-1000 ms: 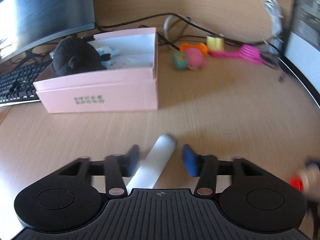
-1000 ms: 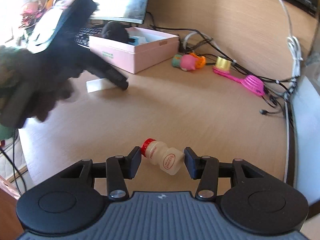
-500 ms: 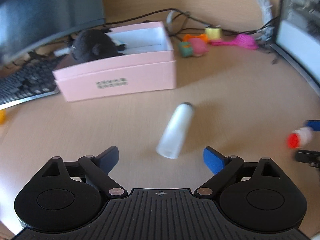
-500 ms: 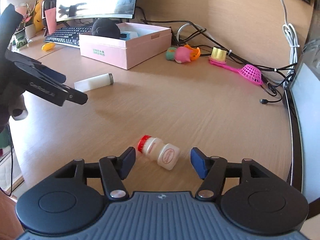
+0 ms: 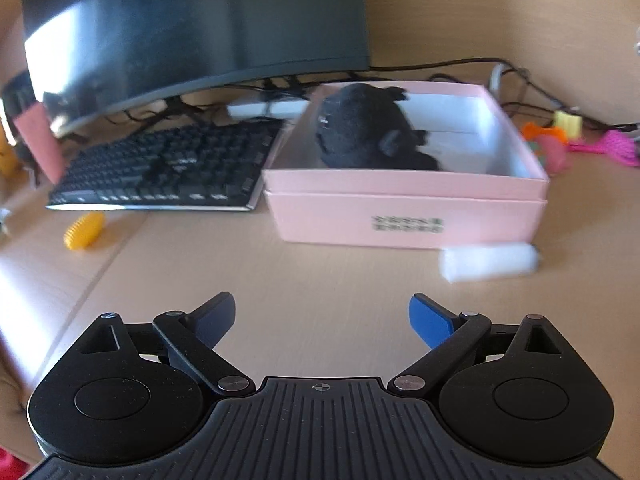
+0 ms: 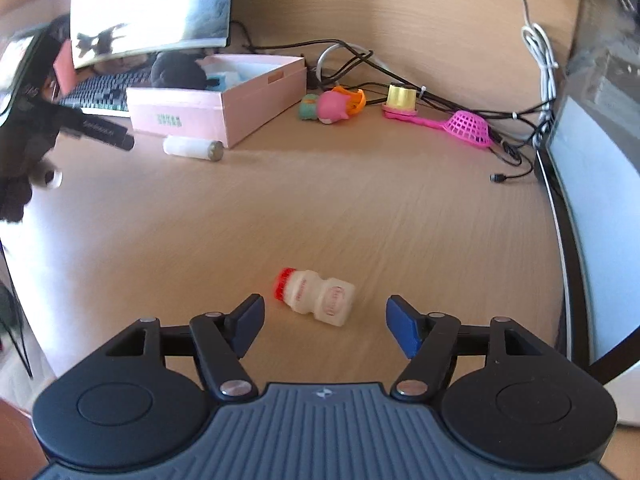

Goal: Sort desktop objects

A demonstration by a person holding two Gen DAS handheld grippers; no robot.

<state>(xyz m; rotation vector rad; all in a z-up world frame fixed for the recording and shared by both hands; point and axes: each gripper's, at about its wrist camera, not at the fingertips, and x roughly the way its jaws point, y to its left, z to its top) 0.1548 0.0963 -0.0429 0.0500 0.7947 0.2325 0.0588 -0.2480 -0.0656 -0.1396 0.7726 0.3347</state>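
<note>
On the table both claws, jaws just opened, hold nothing: left claw away from the white tube beside the pink box, right claw straddling the fallen drink bottle, likely next to grasp and box.

Each view is taken from behind its own claw, angled down across the worktop. The left wrist view faces the pink box and the keyboard at close range. The right wrist view is set farther back, facing the box from its right-hand side. The box and white tube are shared by both views.
</note>
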